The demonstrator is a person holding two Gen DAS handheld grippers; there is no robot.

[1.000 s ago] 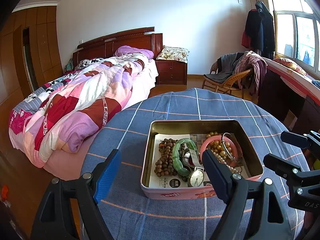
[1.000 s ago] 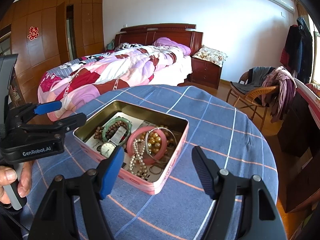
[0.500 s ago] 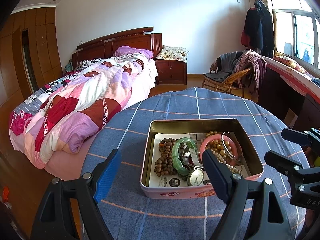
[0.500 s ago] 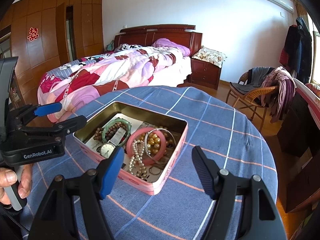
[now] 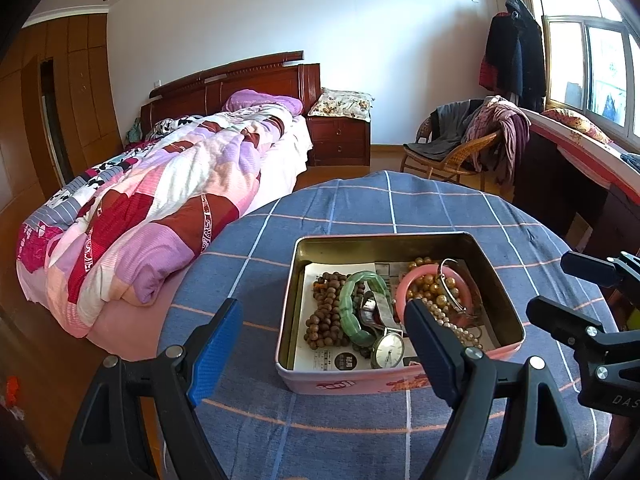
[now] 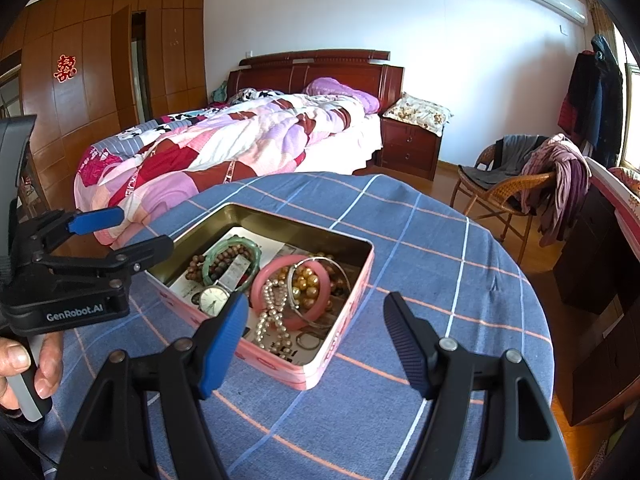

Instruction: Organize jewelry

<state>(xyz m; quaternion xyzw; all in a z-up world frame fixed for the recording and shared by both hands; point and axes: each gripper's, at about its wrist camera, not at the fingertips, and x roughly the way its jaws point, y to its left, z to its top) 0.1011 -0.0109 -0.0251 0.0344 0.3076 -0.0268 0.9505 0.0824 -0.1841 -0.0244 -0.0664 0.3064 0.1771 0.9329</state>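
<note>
A pink tin box (image 5: pixel 505 288) (image 6: pixel 347 307) stands open on the round table with the blue checked cloth (image 5: pixel 360 208). In it lie a green bangle (image 5: pixel 351 303), brown wooden beads (image 5: pixel 323 312), a wristwatch (image 5: pixel 387 346), a pink bangle (image 5: pixel 412 278) (image 6: pixel 312 309), gold beads, a pearl string (image 6: pixel 273 320) and thin metal rings. My left gripper (image 5: pixel 320 340) is open, held just before the box's near left side. My right gripper (image 6: pixel 316 334) is open, over the box's near corner. Both are empty.
A bed (image 5: pixel 160 208) with a patchwork quilt stands left of the table, close to its edge. A wicker chair (image 5: pixel 460 156) with clothes and a dark desk (image 5: pixel 580 192) stand at the right. A hand (image 6: pixel 24 364) holds the left gripper's handle.
Both grippers have drifted only slightly; the box and jewelry lie where they were. Both grippers stay open.
</note>
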